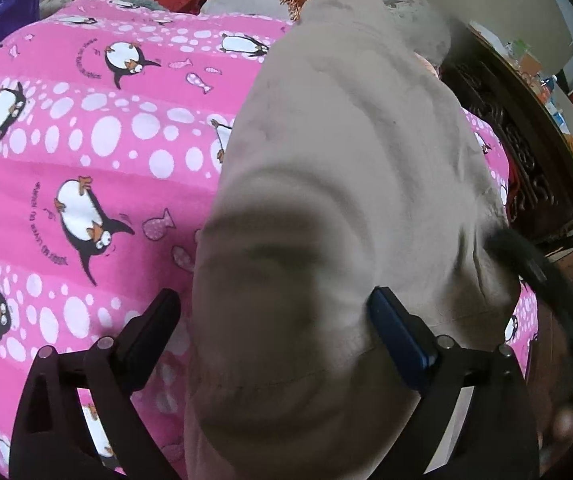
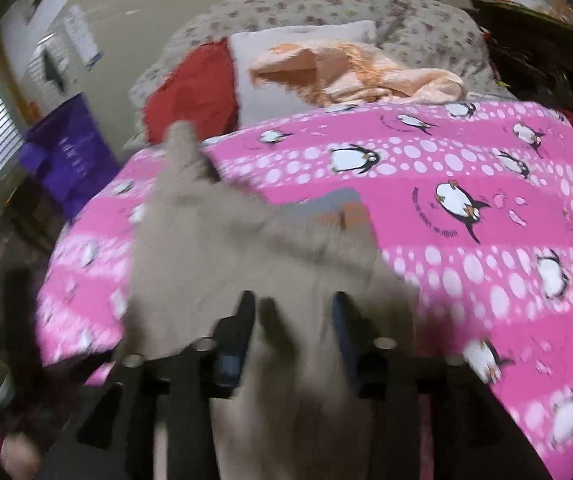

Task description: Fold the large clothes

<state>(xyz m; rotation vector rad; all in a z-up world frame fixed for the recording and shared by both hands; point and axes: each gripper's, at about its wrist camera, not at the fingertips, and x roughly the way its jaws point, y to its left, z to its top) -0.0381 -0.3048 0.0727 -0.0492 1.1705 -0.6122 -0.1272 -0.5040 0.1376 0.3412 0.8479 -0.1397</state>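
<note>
A large beige garment [image 1: 350, 152] lies along the pink penguin-print blanket [image 1: 86, 152], and a bunched fold of it rises close to the left wrist camera. My left gripper [image 1: 272, 306] stands open wide around that fold. Its blue right finger [image 1: 396, 328] touches the cloth, while the black left finger [image 1: 154, 328] stands clear of it. In the blurred right wrist view the same garment [image 2: 206, 240] spreads over the blanket [image 2: 466, 248]. My right gripper [image 2: 292, 308] is open, with a ridge of beige cloth lying loosely between its fingers.
At the head of the bed lie a red cushion [image 2: 190, 96], a white pillow [image 2: 286, 52], an orange cloth [image 2: 358, 72] and floral bedding [image 2: 326, 4]. A purple bag [image 2: 66, 156] stands left of the bed. Dark carved furniture [image 1: 526, 152] lines one side.
</note>
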